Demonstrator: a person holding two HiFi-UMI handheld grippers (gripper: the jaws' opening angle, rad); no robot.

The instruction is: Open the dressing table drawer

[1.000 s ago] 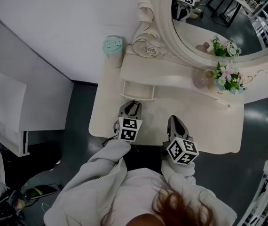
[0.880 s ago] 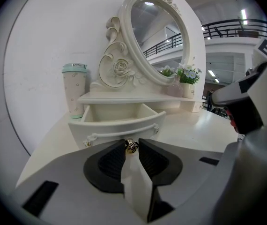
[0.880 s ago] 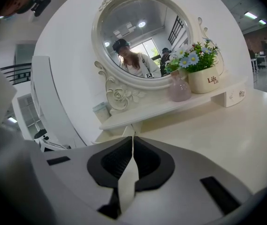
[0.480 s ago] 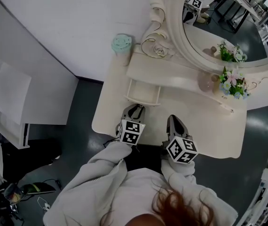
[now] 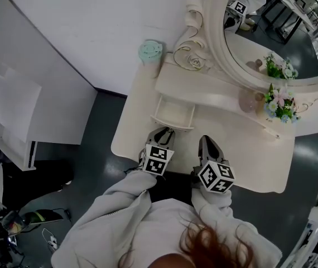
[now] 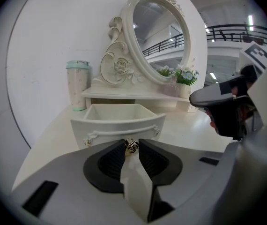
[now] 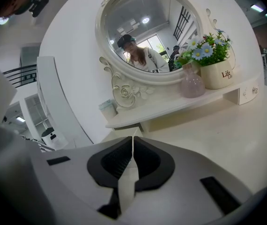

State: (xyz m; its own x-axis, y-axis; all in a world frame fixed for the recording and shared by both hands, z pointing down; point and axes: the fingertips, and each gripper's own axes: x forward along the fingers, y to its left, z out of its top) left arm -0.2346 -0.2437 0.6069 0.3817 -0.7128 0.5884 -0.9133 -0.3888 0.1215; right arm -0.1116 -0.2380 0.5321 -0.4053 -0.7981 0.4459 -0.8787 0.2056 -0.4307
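The cream dressing table (image 5: 242, 149) has its small left drawer (image 5: 173, 111) pulled out from under the mirror shelf, and its inside shows bare. In the left gripper view the drawer front (image 6: 119, 121) faces me with a small metal knob (image 6: 131, 146) at its middle. My left gripper (image 6: 131, 143) is shut on that knob, its pads pressing both sides; in the head view the left gripper (image 5: 162, 132) sits right at the drawer front. My right gripper (image 5: 206, 141) hovers over the tabletop beside it, jaws shut on nothing (image 7: 132, 139).
A mint tumbler (image 5: 149, 52) stands at the table's back left. An oval mirror (image 5: 270, 32), a pink vase (image 5: 248, 100) and a flower pot (image 5: 279, 102) sit on the shelf. A second small drawer (image 7: 248, 92) is at the shelf's right end. White furniture (image 5: 14, 110) stands left.
The head view has drifted, so the table sits a little further right in the picture. Both grippers keep their places at the drawer and over the tabletop.
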